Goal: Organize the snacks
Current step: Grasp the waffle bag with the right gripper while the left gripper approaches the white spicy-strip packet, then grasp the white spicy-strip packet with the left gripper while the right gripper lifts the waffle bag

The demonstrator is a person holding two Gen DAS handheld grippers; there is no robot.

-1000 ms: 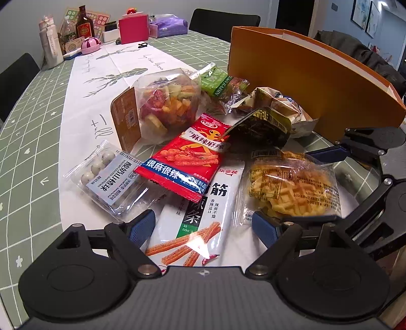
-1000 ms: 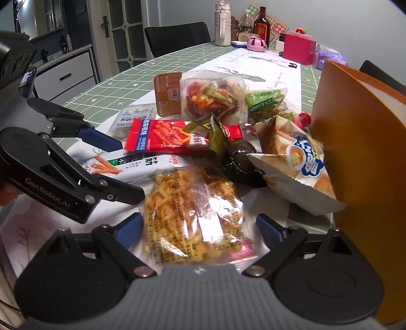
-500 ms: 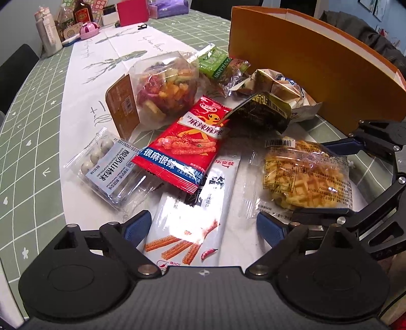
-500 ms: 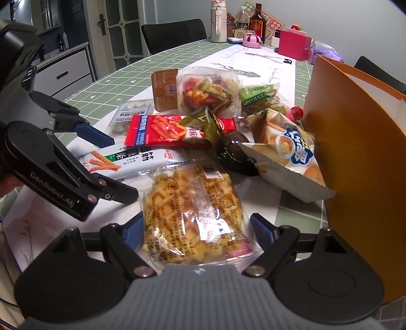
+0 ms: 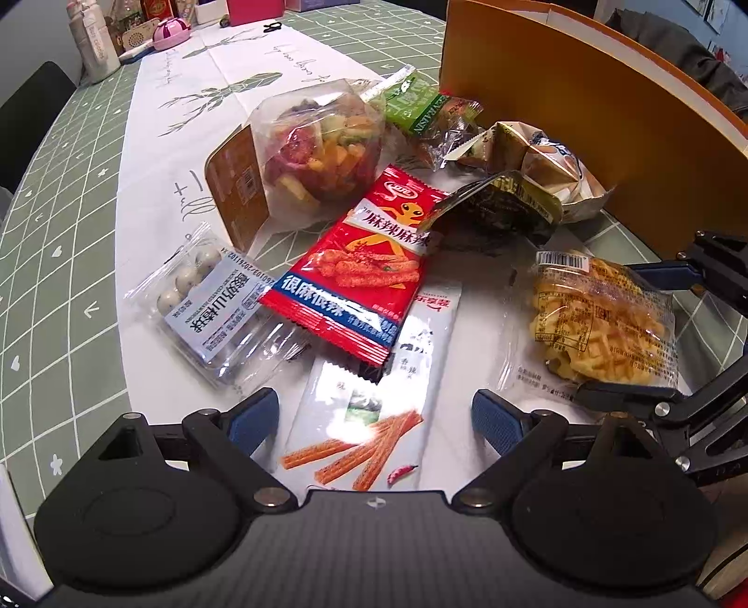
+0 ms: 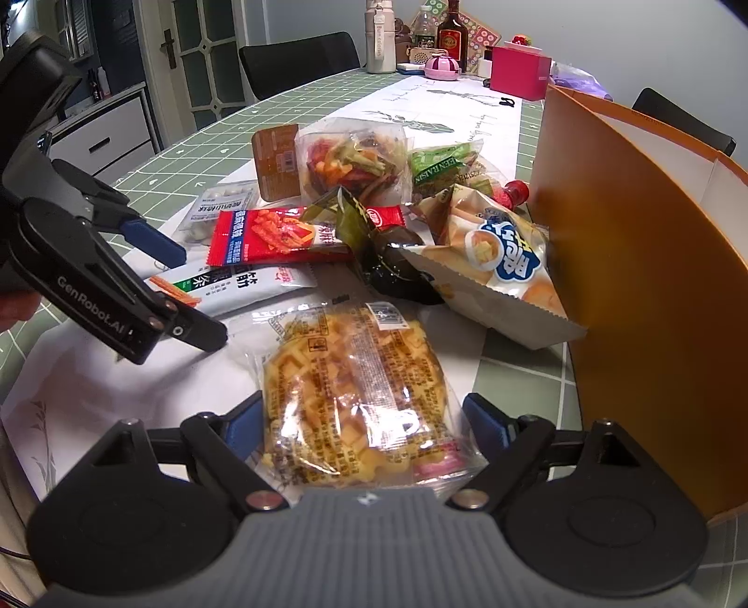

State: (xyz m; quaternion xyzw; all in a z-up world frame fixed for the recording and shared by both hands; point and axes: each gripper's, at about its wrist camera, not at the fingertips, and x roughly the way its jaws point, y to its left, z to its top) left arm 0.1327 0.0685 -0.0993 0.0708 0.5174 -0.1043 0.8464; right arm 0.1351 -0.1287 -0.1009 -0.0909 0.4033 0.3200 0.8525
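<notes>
The red packet [image 5: 360, 276] hides the white stick packet's [image 5: 374, 421] upper end; small print unreadable

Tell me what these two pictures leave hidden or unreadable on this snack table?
- Inside of the orange box: both views show only its outer wall.
- Dark packet: crumpled, label unreadable in both views.
- White spicy-stick pack: top under the red packet, bottom behind the left tongs.
- Bottles at the far end: too small to read.

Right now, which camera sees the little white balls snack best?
The left wrist view: the white balls pack lies close, its balls and label clear. The right wrist view shows it small and far, partly hidden.
</notes>
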